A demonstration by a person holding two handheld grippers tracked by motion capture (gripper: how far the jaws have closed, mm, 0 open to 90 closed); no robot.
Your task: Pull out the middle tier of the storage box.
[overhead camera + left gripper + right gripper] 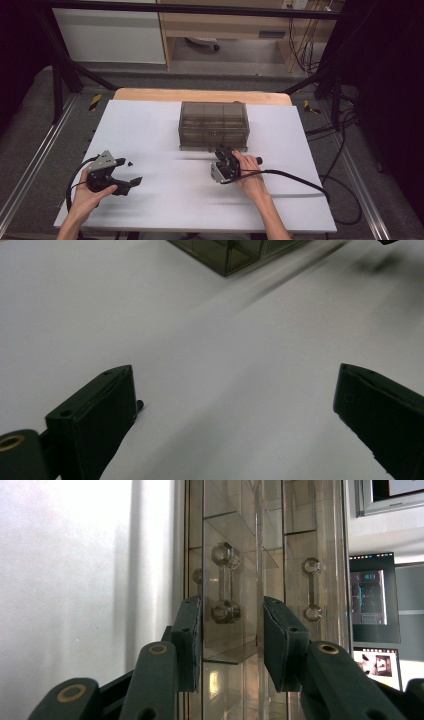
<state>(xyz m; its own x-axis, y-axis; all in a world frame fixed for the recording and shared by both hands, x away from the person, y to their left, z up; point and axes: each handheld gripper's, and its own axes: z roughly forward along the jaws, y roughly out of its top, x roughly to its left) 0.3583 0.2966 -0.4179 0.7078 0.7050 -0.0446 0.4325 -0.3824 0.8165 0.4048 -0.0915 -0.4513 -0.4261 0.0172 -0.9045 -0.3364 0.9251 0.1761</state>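
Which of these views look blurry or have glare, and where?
High view: soft streaky smears across the white table sheet in front of the smoky clear drawer box. Left gripper view: box corner and far sheet streaked and unfocused, near jaws sharper. Right gripper view: bright wash on the white surface at left, reflections in the box's clear front, drawer handle legible.
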